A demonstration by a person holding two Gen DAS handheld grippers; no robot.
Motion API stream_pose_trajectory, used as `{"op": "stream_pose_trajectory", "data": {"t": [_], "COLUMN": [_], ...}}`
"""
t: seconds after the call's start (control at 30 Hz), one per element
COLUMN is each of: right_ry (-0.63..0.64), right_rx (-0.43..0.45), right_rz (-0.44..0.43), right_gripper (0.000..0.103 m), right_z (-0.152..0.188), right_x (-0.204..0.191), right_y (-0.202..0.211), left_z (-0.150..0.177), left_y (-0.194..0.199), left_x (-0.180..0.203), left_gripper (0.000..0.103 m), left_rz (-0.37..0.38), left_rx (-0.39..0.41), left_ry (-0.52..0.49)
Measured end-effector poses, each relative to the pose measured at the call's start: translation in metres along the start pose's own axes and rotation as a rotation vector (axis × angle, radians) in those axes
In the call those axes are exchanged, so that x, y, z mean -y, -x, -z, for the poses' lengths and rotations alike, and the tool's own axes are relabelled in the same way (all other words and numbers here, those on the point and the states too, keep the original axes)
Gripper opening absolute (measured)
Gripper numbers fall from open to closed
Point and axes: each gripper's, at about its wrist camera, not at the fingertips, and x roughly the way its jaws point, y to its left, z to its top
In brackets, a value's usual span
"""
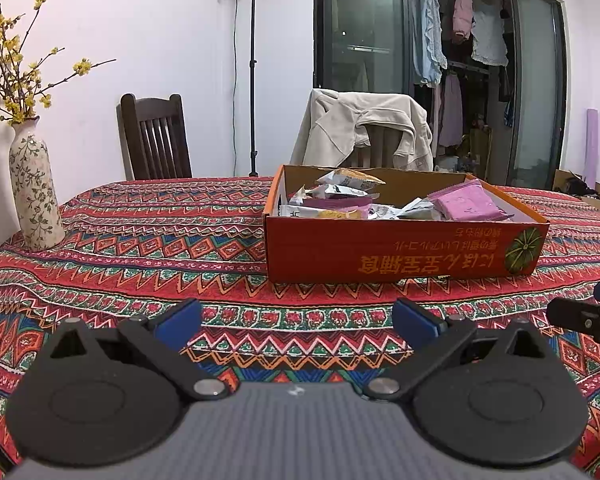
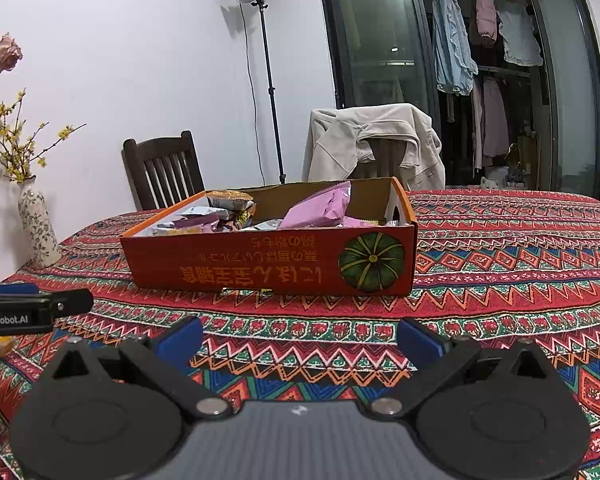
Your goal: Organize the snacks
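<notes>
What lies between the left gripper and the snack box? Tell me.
Only bare patterned tablecloth. In the left wrist view nothing sits between the open left gripper and the orange snack box; the right wrist view shows likewise.

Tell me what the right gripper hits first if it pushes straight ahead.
Probably the near wall of the orange snack box; the open right gripper points at it across bare tablecloth, though depth is uncertain.

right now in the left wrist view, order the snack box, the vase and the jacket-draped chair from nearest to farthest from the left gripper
From the left gripper, open over the tablecloth:
1. Orange snack box, ahead and slightly right, on the table.
2. Floral vase, far left at the table's edge.
3. Chair with the beige jacket, behind the box, beyond the table.
</notes>
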Motion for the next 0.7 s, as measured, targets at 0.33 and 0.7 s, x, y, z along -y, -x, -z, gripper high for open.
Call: {"op": "stream_pose_trajectory", "data": {"t": [0.33, 0.7], "right_ry": [0.002, 0.002], "right_rx": [0.0, -0.006], "right_rz": [-0.001, -0.004], "right_gripper": [0.103, 0.103], "right_z": [0.0002, 0.0004], "right_x": [-0.0005, -0.0002], "right_y": [-0.0002, -0.0007], "left_z": [0.0004, 0.0015], "left_y": [0.0004, -0.0013], "left_x": [0.0002, 0.0005], "left_gripper": [0.103, 0.103], "left_rz": [0.007, 0.018], "left_rx": [0.003, -0.006], "left_ry": [0.001, -0.001]}}
